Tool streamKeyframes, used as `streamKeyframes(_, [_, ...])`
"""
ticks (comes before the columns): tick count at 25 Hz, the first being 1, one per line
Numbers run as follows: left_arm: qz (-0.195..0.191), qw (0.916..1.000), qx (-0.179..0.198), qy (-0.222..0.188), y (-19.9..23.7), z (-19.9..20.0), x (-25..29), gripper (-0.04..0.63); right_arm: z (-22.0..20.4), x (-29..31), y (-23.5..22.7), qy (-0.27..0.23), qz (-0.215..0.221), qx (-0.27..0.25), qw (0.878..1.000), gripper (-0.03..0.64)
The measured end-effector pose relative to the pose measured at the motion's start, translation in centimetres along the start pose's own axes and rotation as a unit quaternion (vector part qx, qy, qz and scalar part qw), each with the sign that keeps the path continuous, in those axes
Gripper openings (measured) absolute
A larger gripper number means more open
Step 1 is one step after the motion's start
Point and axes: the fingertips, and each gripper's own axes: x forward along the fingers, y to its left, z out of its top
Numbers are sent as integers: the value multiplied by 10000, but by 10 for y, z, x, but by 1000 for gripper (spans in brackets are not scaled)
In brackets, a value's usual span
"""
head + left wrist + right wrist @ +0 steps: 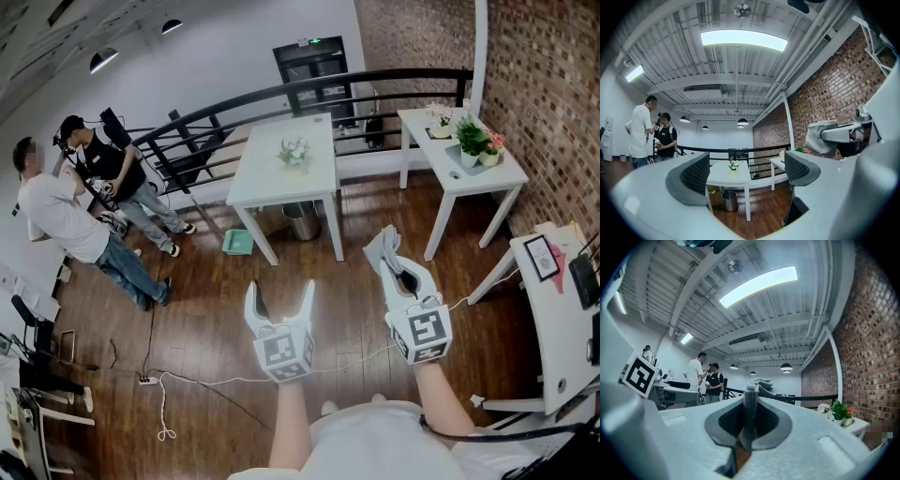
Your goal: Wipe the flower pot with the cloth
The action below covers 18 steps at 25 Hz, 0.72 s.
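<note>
Right gripper (750, 411) clamped on grey cloth (761, 383); left gripper (746, 164) half-wide, empty; floor cable (216, 381) in head view only.

**Item 1: your left gripper (279, 298).** You held it level, out in front of your chest, with the jaws pointing away from you. The jaws stood apart, with nothing between the pads (696, 176). The left marker cube (283, 352) sat at the near end, above your bare left forearm (292, 427).

**Item 2: your right gripper (386, 248).** You held it level too, near the left one, reaching a little further ahead and angled slightly toward it. The jaws were closed on a grey cloth (750, 401). One fold was pinched between them and the rest bunched past the tips. The right marker cube (421, 334) faced up, ahead of your right forearm (448, 405).
</note>
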Motion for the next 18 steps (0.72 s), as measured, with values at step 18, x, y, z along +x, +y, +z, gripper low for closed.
streamKeyframes(18, [90, 9995, -101, 294, -7, -42, 43, 515, -43, 30, -39, 177, -281, 136, 9994, 2])
